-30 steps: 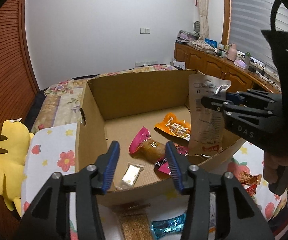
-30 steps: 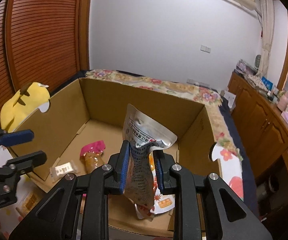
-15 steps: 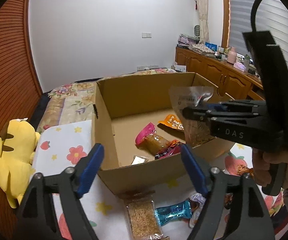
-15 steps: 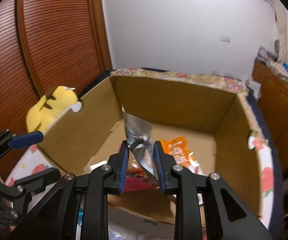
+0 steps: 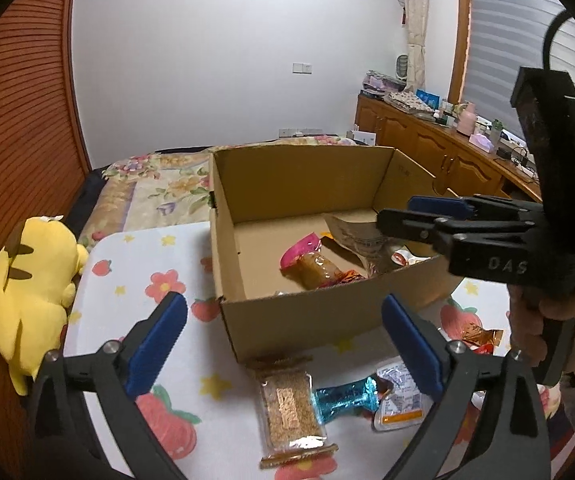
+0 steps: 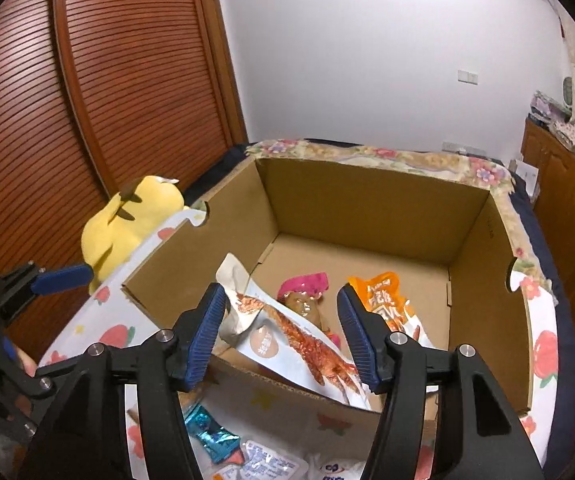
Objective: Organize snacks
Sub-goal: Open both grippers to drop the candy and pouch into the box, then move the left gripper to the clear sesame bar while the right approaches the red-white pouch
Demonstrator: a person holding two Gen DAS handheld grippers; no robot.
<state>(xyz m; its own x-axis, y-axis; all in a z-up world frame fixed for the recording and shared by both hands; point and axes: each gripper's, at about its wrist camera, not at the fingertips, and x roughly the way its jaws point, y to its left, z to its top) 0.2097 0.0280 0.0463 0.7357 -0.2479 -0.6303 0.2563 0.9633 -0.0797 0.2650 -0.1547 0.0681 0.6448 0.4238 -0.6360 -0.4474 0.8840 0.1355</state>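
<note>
An open cardboard box stands on the flowered cloth. Inside lie a pink snack pack, an orange pack and a white-silver pouch that leans on the near wall. My right gripper is open, empty, just above that pouch; it also shows in the left wrist view. My left gripper is open and empty in front of the box, above a clear pack of brown bars and a blue wrapper.
A yellow plush toy lies at the left of the cloth. More loose snack packs lie in front of the box, an orange wrapper at the right. A wooden cabinet runs along the right wall.
My right gripper has opened and let go of the white-silver pouch, which now lies in the box. My left gripper has opened wider and drawn back from the box.
</note>
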